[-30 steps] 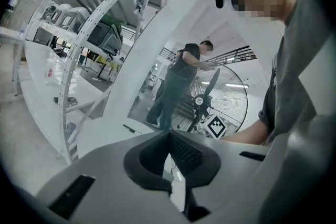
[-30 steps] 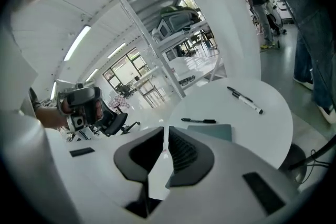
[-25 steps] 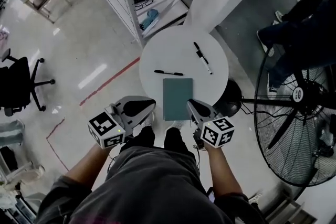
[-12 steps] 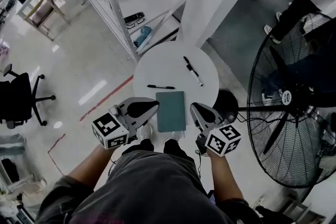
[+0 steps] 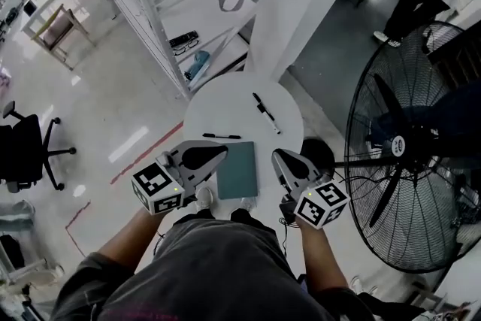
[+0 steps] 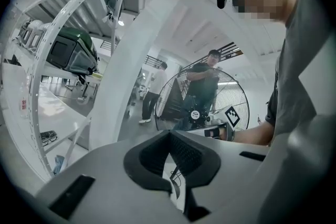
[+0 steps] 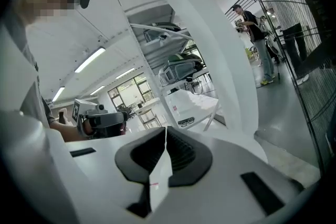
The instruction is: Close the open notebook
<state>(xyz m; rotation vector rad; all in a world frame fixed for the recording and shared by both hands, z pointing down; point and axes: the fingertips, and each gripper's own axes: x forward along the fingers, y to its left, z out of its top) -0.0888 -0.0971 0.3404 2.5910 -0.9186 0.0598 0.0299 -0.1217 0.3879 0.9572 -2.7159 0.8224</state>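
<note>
- The left gripper is just left of the notebook. Its jaws are together with nothing between them, as the left gripper view shows. The forearm reaches forward from the body, and the gripper points ahead and slightly inward, close to level.
- The teal notebook lies closed and flat on the near part of the round white table, between the two grippers.
- The right gripper is just right of the notebook. Its jaws are pressed together and empty. It angles inward, mirroring the left one.
</note>
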